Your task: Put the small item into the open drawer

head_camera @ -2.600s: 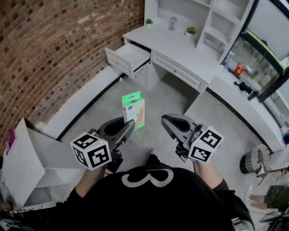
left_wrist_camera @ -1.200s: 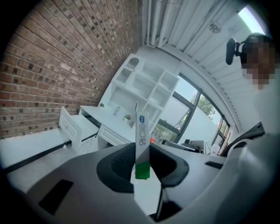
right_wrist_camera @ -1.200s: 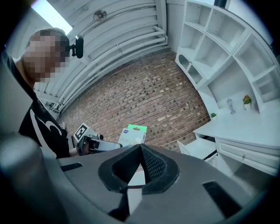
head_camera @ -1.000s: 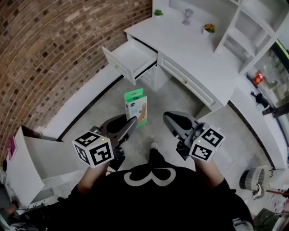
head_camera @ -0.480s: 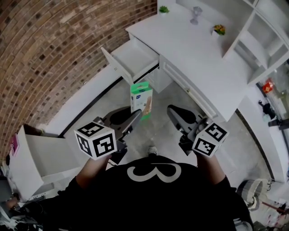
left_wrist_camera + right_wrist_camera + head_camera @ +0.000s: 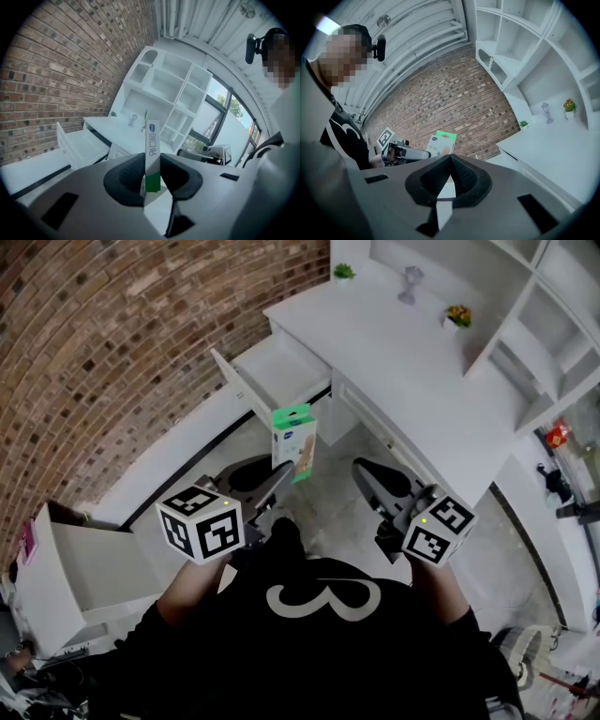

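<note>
A small white box with a green top (image 6: 293, 441) is held upright in my left gripper (image 6: 281, 474), whose jaws are shut on its lower part. The left gripper view shows the box (image 6: 152, 154) edge-on, pinched between the two pads. The box (image 6: 439, 143) also appears in the right gripper view, up against the brick wall. The open white drawer (image 6: 274, 374) juts out from the desk just beyond the box, and shows at the left in the left gripper view, drawer (image 6: 79, 145). My right gripper (image 6: 367, 474) hangs beside it, shut and holding nothing.
A white desk (image 6: 422, 381) with a hutch of shelves (image 6: 553, 324) stands ahead, with a small plant (image 6: 344, 272), a glass figure (image 6: 410, 281) and a flower pot (image 6: 458, 315) on top. A brick wall (image 6: 112, 352) runs along the left. A white cabinet (image 6: 75, 568) stands at lower left.
I have moved closer to the desk; the drawer and desk sit nearer and lower in view. The box stays held in the left gripper, now just short of the drawer.
</note>
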`<state>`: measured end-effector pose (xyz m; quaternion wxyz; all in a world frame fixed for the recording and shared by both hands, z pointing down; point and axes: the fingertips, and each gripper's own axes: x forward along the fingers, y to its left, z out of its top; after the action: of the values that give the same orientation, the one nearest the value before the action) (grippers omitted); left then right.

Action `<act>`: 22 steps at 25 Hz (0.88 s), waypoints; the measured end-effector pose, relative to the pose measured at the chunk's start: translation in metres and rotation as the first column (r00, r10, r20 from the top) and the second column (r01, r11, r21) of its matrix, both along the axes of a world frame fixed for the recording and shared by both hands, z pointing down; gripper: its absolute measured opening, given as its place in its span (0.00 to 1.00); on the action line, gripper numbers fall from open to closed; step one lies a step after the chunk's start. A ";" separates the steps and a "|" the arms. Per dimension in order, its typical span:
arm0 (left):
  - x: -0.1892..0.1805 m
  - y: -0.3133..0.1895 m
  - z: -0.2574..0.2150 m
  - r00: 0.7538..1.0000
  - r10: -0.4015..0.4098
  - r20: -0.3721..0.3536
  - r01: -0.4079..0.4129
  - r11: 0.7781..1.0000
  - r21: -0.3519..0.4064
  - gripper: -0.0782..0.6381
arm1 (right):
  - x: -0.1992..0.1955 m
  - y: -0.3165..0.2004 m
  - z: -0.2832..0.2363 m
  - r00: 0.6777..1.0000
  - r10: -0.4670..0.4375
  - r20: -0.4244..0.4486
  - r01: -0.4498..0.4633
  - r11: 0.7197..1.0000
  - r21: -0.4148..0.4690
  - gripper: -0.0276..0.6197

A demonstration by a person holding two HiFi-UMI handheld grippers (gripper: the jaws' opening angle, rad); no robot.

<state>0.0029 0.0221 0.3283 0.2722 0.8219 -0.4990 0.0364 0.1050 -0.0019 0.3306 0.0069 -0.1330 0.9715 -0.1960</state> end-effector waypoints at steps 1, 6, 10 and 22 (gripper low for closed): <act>-0.004 -0.005 0.000 1.000 -0.002 0.003 0.002 1.000 0.002 0.24 | -0.002 -0.005 0.000 1.000 0.003 -0.006 -0.003 1.000 0.005 0.06; -0.016 -0.038 0.004 1.000 0.008 0.017 -0.008 1.000 0.002 0.24 | -0.006 -0.032 0.008 0.999 0.032 -0.034 -0.032 0.999 0.005 0.06; -0.030 -0.074 0.014 1.000 0.016 0.016 -0.015 1.000 -0.017 0.24 | -0.017 -0.058 0.009 0.998 0.052 -0.042 -0.052 0.999 0.001 0.06; -0.057 -0.195 0.061 0.997 0.071 0.020 -0.068 0.992 -0.103 0.24 | -0.040 -0.159 0.024 0.988 0.126 -0.087 -0.131 0.990 -0.046 0.06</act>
<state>-0.0545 -0.1725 0.3892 0.3064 0.8234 -0.4707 0.0810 0.0654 -0.1611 0.3544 -0.0249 -0.2036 0.9550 -0.2143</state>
